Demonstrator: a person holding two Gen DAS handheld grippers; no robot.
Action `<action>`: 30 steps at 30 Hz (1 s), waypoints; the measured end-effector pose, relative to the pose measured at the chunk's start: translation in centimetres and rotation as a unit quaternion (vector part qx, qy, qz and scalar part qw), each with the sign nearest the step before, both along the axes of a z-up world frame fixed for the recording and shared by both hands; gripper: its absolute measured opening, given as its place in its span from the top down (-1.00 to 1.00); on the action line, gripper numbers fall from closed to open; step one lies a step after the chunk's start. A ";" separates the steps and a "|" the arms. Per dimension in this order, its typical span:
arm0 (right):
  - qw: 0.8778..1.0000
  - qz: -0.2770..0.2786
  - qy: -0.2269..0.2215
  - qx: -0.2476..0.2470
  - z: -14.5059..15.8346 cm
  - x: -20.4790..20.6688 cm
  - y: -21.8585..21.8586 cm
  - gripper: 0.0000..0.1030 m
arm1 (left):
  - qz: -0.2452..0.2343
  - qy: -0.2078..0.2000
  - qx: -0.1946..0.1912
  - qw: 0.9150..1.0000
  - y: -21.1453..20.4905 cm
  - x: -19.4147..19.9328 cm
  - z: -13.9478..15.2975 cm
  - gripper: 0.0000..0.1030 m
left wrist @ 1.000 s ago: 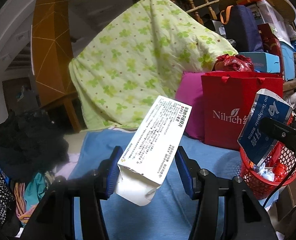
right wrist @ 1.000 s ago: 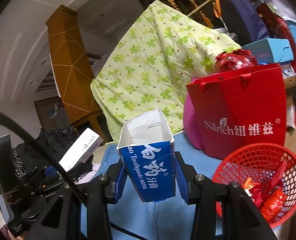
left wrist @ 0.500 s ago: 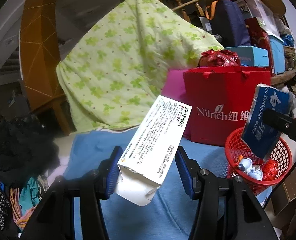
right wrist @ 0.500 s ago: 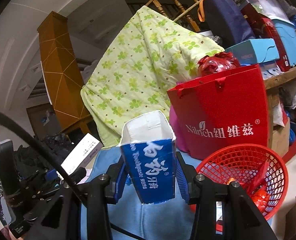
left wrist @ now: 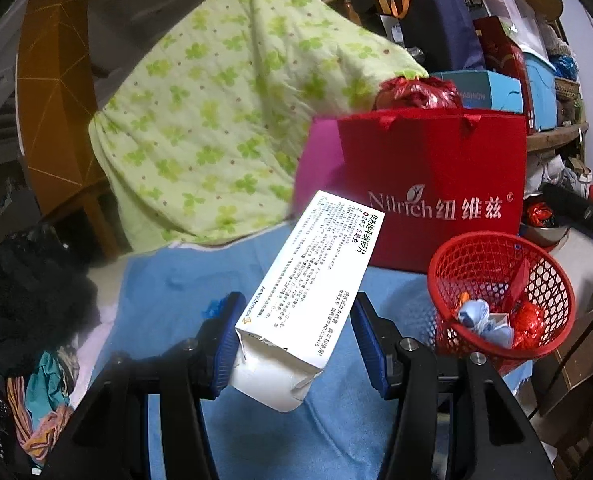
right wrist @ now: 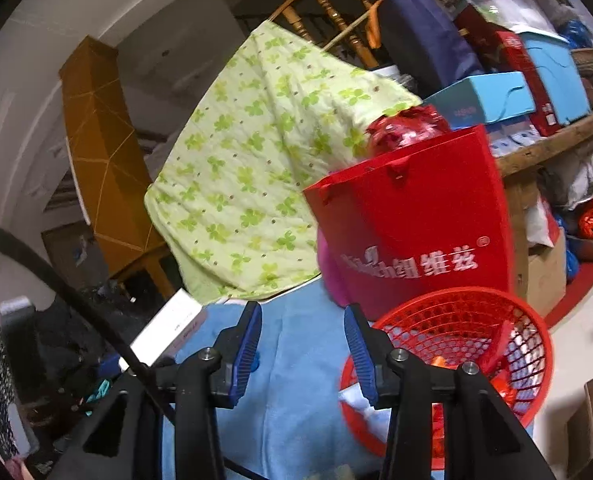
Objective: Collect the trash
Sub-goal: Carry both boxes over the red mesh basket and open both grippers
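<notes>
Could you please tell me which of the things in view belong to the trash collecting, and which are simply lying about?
Part of the job:
- white medicine box, held in the left gripper
- red mesh basket, already holding scraps
- right gripper, nothing between its fingers

Just lying about:
- red paper bag
- green clover quilt
- blue cloth
- dark clothes pile

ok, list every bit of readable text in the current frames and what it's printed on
"Nilrich 纽维兹 ®": red bag, white print; motion-blurred in the right wrist view.
"AstraZeneca": white box in the left hand-held gripper, along its edge.
Chinese heading and fine print on the same box: too small to read reliably.
"FASHION": blue box behind the bag, first letters hidden.
Label on the blue box in the right wrist view: blurred, unreadable.
</notes>
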State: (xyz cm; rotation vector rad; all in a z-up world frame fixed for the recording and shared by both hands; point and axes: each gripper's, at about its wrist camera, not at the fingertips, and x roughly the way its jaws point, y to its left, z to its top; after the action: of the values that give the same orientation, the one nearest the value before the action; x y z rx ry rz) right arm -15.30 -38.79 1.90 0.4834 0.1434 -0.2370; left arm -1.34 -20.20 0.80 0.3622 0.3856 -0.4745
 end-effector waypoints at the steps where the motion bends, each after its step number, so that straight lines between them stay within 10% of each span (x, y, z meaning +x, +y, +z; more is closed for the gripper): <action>1: 1.000 -0.010 -0.003 0.003 0.1 -0.5 -0.6 0.11 | -0.005 0.008 0.001 1.000 -0.1 0.2 -0.3 -0.08; 11: 0.996 -0.094 -0.003 -0.004 0.6 -4.0 -4.6 0.08 | -0.074 0.056 0.000 0.996 -2.6 0.2 -1.6 -0.08; 23: 0.984 -0.172 -0.027 0.022 0.4 -9.7 -8.4 -0.28 | -0.243 0.094 0.015 0.965 -14.3 -2.3 -1.0 -0.30; 30: 0.986 -0.165 -0.020 0.013 0.1 -9.7 -8.3 -0.28 | -0.225 0.040 -0.010 0.973 -12.4 -1.5 0.9 -0.53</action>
State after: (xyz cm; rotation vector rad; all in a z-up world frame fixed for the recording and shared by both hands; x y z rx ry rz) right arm -24.99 -47.07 2.01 0.5362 0.0266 -0.5502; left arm -2.86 -32.64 1.70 0.4131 0.3766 -0.9387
